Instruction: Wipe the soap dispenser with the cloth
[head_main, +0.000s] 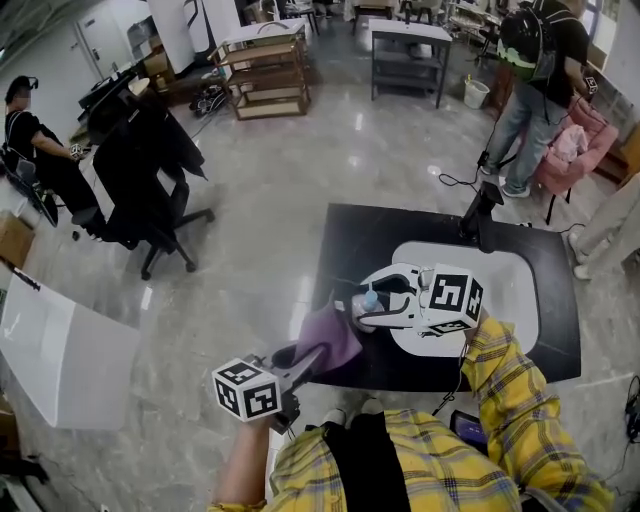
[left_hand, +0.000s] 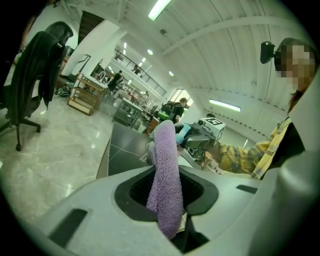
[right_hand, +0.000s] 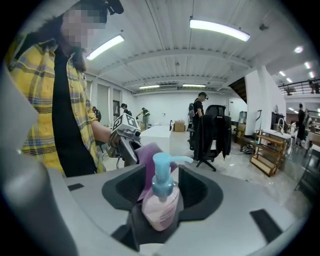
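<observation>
Jaws of our right gripper (right_hand: 160, 187) stand apart around the soap dispenser (right_hand: 161, 206), low at frame centre, with no visible squeeze. Our left gripper (left_hand: 167, 195) clamps the purple cloth (left_hand: 166, 160) close behind it. We judge wiping not yet begun: next we steady the bottle, then rub.

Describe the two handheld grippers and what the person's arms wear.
The left gripper and right gripper each have a pale grey moulded body, dark-padded jaws and a white cube of black square markers. The right arm wears a yellow plaid sleeve.
</observation>
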